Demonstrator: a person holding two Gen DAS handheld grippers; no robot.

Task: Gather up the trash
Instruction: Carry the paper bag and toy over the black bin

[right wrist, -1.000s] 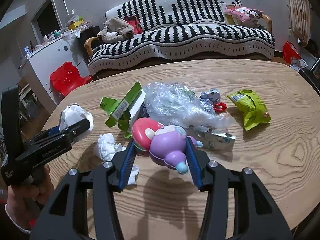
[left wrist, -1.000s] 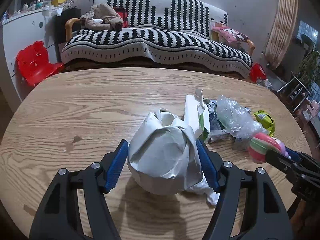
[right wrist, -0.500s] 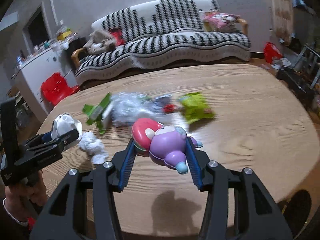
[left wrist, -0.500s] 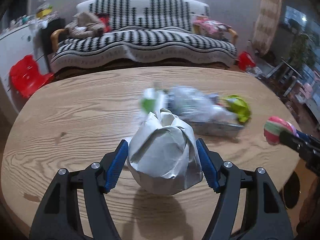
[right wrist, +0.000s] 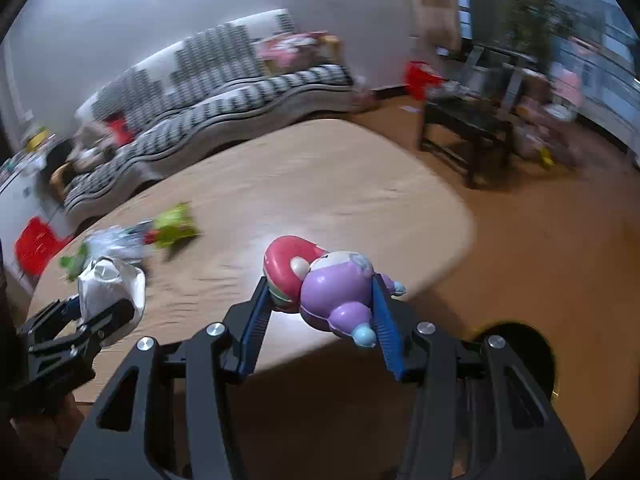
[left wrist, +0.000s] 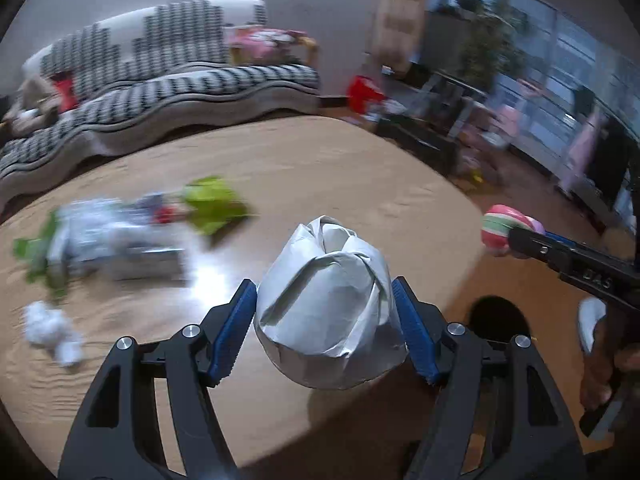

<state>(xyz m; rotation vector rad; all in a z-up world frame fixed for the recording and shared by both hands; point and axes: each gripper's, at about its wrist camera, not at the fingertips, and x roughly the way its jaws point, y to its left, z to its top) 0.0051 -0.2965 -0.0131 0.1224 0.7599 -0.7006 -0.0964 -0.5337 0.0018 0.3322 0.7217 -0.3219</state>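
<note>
1. Your left gripper (left wrist: 326,322) is clamped on a crumpled white paper ball (left wrist: 326,304); both blue pads (left wrist: 234,328) press its sides, and it is held above the near edge of the wooden table (left wrist: 328,168).
2. Your right gripper (right wrist: 320,320) is clamped on a purple-and-red plastic toy (right wrist: 324,284), held over the table's rounded corner; the toy's blue tip points back toward the camera.
3. In the left wrist view, the right gripper shows at the right, beyond the table edge, with the toy's striped end at its tip.
4. The rest of the trash lies on the table: a green wrapper (left wrist: 212,204), a clear plastic bag (left wrist: 104,228) beside it, and a small white paper wad (left wrist: 50,326) nearer you. All are motion-blurred.
5. A round dark opening (right wrist: 516,356), perhaps a bin, shows on the floor just beyond the table's edge.
6. A black-and-white striped sofa (left wrist: 160,76) stands behind the table.
</note>
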